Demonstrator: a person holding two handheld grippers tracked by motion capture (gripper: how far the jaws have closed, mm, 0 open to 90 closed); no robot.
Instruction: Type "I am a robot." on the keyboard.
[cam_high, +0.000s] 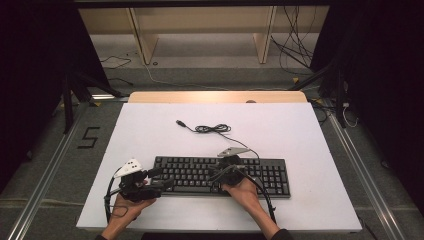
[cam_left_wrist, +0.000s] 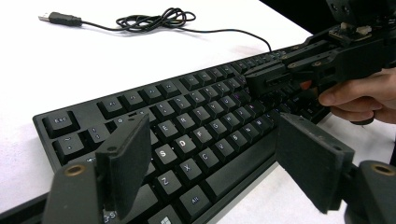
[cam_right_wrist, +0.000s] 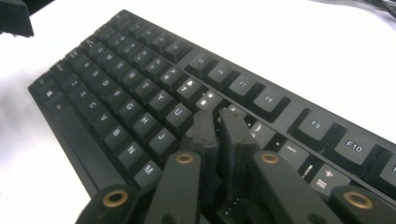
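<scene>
- High view: keyboard (cam_high: 220, 175) lies flat, centred near my edge of the white table (cam_high: 300, 135); its cable (cam_high: 212, 129) is coiled beyond.
- Left gripper view: my left gripper (cam_left_wrist: 212, 154) gapes wide over the keyboard's left end, gripping nothing.
- Right gripper view: my right gripper (cam_right_wrist: 219, 126) is nearly closed, tips on the middle keys, nothing clamped.

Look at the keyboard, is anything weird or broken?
Nothing looks broken. The keyboard lies flat and nearly square on the white table. One odd bit: its cable isn't plugged in; it lies loosely coiled behind the keyboard, with the plug bare on the table.
</scene>
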